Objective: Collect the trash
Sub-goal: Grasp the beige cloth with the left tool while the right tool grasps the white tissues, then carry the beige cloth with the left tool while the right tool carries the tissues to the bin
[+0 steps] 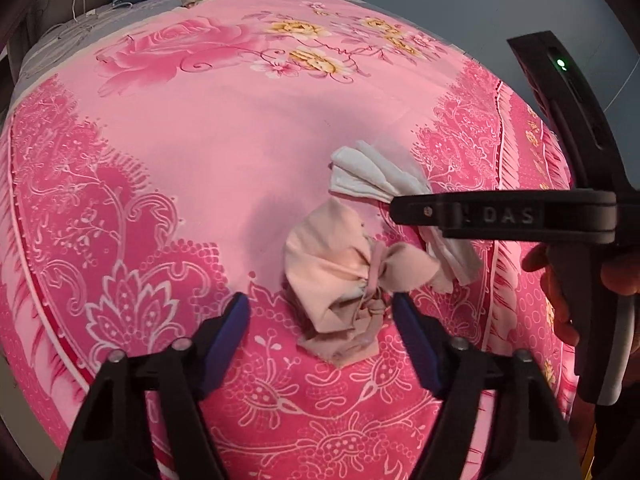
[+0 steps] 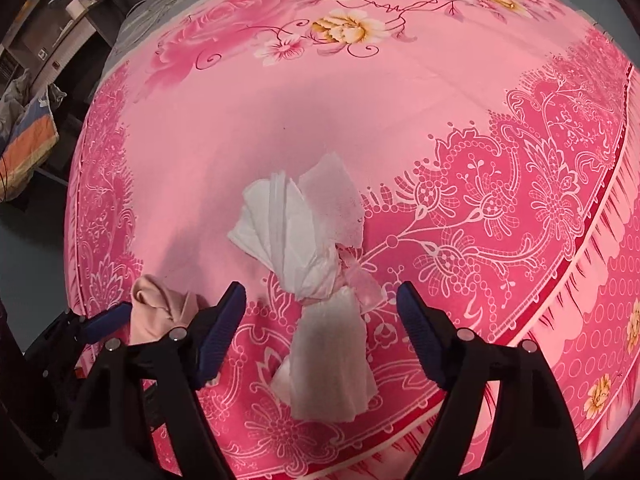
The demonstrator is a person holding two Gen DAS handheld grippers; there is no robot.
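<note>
left gripper (image 1: 322,320): jaws apart astride beige cloth (image 1: 340,276), no pinch | right gripper (image 2: 322,312): jaws apart astride white tissue (image 2: 304,236) | tissue at 1 o'clock of cloth | both on bed (image 1: 200,152)

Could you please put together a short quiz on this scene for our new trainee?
1. True or false: the left tool has already lifted the beige wad off the bedspread.
2. Which item lies between the right tool's fingers? A) white tissue B) plastic bottle C) drink can
3. Fill in: both pieces of trash are pinched in the middle, so each spreads like a ____.

Key
1. False; it lies on the bedspread, and the fingers stand apart on either side without pressing it.
2. A
3. bow
</note>
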